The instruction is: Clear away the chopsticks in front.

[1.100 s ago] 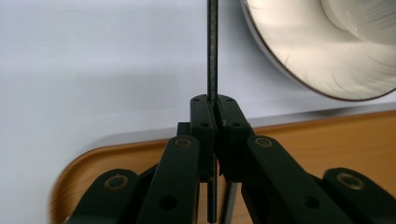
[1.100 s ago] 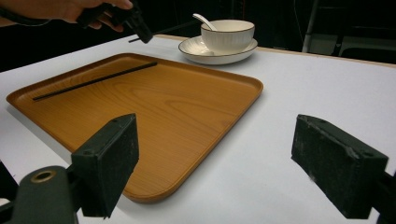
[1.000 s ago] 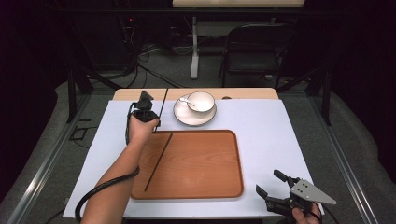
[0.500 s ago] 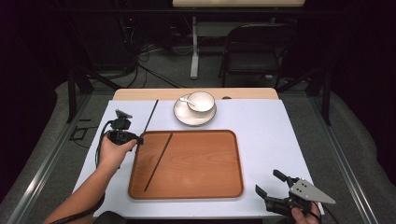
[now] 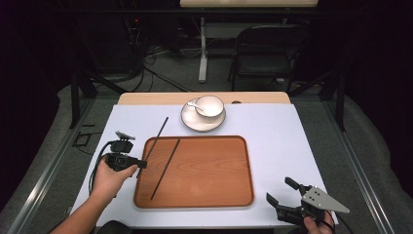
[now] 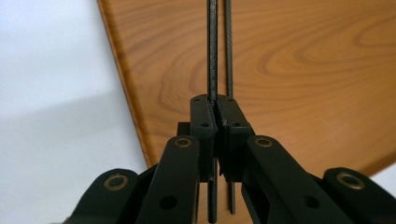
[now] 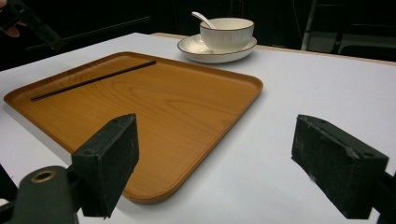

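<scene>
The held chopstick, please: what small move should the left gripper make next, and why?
Probably lower it onto the tray beside the other chopstick. The left gripper is shut on one chopstick, which slants over the tray's left rim, while its mate already lies inside.

- Room's pretty dark all round, black behind everything, with the light falling mostly on the white table top (image 5: 302, 141).
- A light wooden strip (image 5: 146, 98) runs along the table's far edge.
- Grey carpet floor (image 5: 165, 80), with black cables (image 5: 151, 73) trailing across it past the table.
- A black chair (image 5: 265, 58) stands behind, on the right.
- Next to it, the white leg (image 5: 202, 51) of another table, its pale top (image 5: 248, 3) just at the upper edge.
- Metal rails (image 5: 44, 165) run along both sides of the floor.
</scene>
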`<state>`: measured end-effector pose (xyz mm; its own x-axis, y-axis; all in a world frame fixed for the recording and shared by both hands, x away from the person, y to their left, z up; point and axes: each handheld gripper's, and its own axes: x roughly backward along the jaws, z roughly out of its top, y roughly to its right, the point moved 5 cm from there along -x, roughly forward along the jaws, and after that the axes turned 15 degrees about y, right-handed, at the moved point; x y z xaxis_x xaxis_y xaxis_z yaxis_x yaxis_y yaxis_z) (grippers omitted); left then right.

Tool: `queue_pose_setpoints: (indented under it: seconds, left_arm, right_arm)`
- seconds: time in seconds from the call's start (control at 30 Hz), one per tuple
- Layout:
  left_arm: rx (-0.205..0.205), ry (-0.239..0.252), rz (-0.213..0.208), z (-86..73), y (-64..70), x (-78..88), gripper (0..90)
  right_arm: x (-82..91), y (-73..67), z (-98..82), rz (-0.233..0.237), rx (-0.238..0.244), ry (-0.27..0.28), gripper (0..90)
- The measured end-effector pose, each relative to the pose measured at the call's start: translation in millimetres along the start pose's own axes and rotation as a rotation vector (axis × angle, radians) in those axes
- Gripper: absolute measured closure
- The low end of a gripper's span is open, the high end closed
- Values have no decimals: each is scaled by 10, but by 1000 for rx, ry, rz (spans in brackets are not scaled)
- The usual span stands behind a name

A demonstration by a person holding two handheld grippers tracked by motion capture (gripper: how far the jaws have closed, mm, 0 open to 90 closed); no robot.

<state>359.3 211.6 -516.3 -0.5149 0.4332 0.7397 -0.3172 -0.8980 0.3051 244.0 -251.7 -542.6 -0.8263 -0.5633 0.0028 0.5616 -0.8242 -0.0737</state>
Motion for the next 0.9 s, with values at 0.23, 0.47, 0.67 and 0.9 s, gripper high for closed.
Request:
queue_pose_setpoints:
  seconds: [0.23,0.47,0.67,0.9]
  left_arm:
    - [-2,-27,-19,-191,58,-15,864]
    - [16,-84,-28,-395,41,-132,864]
    - [27,-108,-21,-476,-2,-199,864]
    - [36,-117,-11,-481,-40,-277,863]
  right_arm:
    - [4,0,1,-2,-1,0,144]
    - [4,-1,1,-3,0,0,144]
    - [4,0,1,-3,0,0,144]
    - [6,2,2,-4,1,0,144]
